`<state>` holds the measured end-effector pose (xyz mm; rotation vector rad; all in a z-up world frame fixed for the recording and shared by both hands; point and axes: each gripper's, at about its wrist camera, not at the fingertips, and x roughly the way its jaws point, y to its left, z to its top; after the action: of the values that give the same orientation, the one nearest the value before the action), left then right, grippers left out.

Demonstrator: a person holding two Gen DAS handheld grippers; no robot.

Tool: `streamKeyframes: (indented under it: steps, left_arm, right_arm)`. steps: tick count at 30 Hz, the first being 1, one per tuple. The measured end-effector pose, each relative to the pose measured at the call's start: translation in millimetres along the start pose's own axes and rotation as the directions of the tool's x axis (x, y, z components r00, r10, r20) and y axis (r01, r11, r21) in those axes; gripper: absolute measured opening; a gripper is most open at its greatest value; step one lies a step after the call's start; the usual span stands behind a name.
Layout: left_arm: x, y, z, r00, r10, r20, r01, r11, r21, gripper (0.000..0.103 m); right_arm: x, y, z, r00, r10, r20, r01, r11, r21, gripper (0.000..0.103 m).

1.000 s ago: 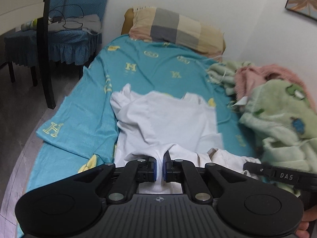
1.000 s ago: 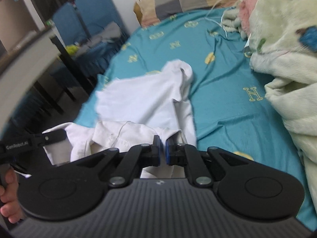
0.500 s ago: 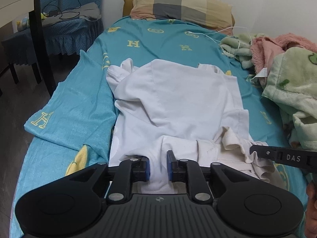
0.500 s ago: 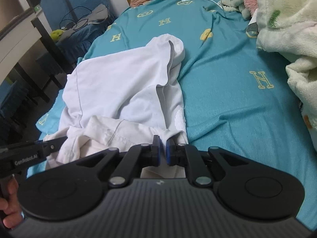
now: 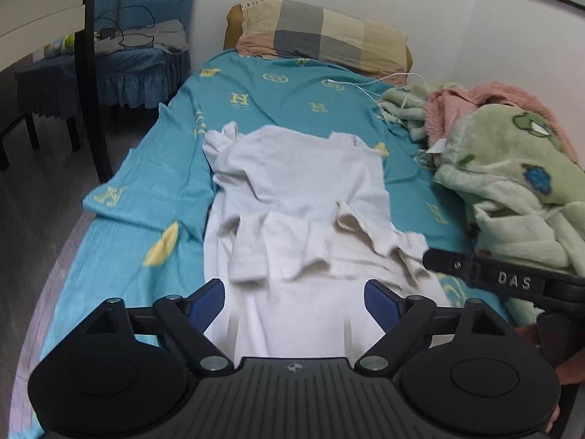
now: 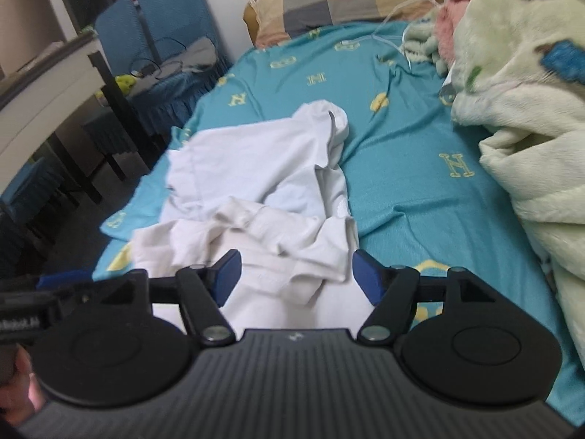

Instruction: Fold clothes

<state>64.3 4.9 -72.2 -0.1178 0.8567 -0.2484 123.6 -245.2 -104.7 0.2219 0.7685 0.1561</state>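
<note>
A white shirt (image 5: 303,190) lies on the teal bed sheet (image 5: 278,98), its near part folded over in a rumpled band across the middle. It also shows in the right wrist view (image 6: 263,183). My left gripper (image 5: 294,301) is open and empty, just above the shirt's near end. My right gripper (image 6: 296,276) is open and empty, over the shirt's near right corner. The right gripper's side (image 5: 512,280) shows at the right of the left wrist view.
A plaid pillow (image 5: 321,36) lies at the bed's head. A heap of green and pink blankets (image 5: 512,168) fills the bed's right side, with a white cable (image 5: 384,84) beside it. A blue-covered chair (image 5: 120,62) and dark table legs (image 5: 91,84) stand left of the bed.
Both grippers were shut on the shirt's near edge and have opened and let it go. The folded part now lies on the shirt. Both grippers have pulled back.
</note>
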Motion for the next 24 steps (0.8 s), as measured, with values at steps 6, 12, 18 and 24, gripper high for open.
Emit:
streamKeyframes:
  steps: [6, 12, 18, 24]
  left_arm:
    - [-10, 1, -30, 0.995, -0.026, -0.093, 0.019, 0.998, -0.067, 0.088]
    - [21, 37, -47, 0.954, -0.176, -0.242, 0.076, 0.925, -0.371, 0.089]
    - [48, 72, -67, 0.907, -0.326, -0.265, 0.078, 0.750, -0.657, 0.088]
    - [58, 86, -79, 0.899, -0.378, -0.220, 0.081, 0.639, -0.765, 0.081]
  right_arm:
    - [-36, 14, -13, 0.999, -0.009, 0.054, 0.010, 1.000, -0.024, 0.069]
    - [-43, 16, -18, 0.999, -0.013, 0.045, 0.014, 1.000, -0.025, 0.070]
    - [-39, 20, -18, 0.998, -0.049, 0.046, 0.051, 0.998, -0.044, 0.070]
    - [-39, 22, -19, 0.997, -0.054, 0.053, 0.056, 0.997, -0.053, 0.070]
